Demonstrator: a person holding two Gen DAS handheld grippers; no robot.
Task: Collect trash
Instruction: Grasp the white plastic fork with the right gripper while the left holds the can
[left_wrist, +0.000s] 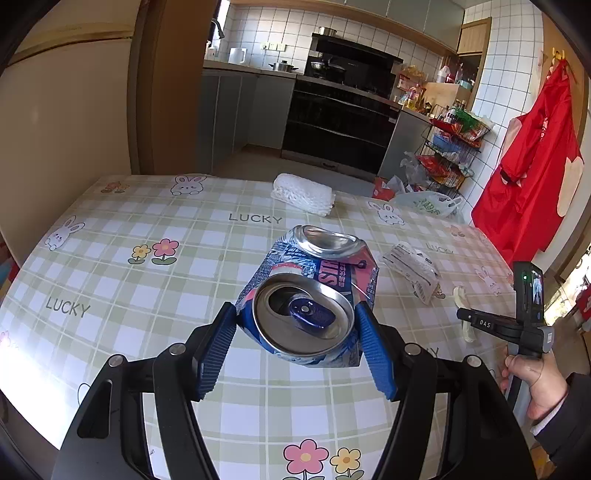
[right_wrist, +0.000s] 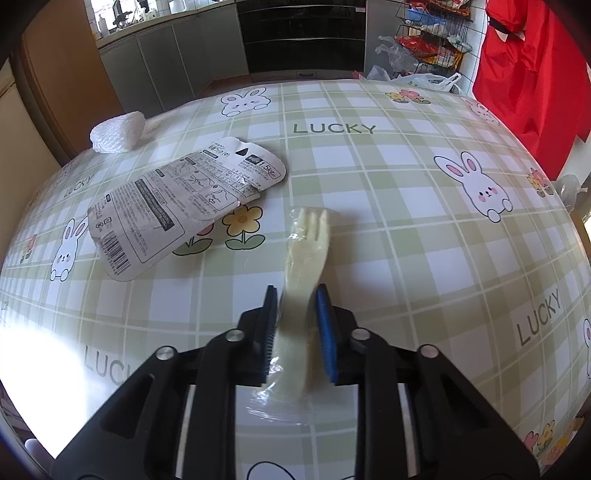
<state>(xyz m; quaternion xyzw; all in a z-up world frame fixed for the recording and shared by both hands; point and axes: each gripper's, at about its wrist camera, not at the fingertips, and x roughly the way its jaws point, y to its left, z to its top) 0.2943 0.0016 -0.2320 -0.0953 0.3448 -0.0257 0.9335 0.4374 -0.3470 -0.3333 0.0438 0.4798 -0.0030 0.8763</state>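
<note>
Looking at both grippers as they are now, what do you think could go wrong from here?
The left gripper pinches only the near end of the crushed can, so it might pivot or slip out. The right gripper straddles a wrapped plastic fork; it may catch only the slippery film, and the thin fork could slide free when lifted.

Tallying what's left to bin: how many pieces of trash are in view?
4: crushed can in left gripper, wrapped plastic fork between right gripper pads, torn packaging mid-table, foam netting at far edge.

Fork (right_wrist: 306, 251) handle (wrapped) blurred.
</note>
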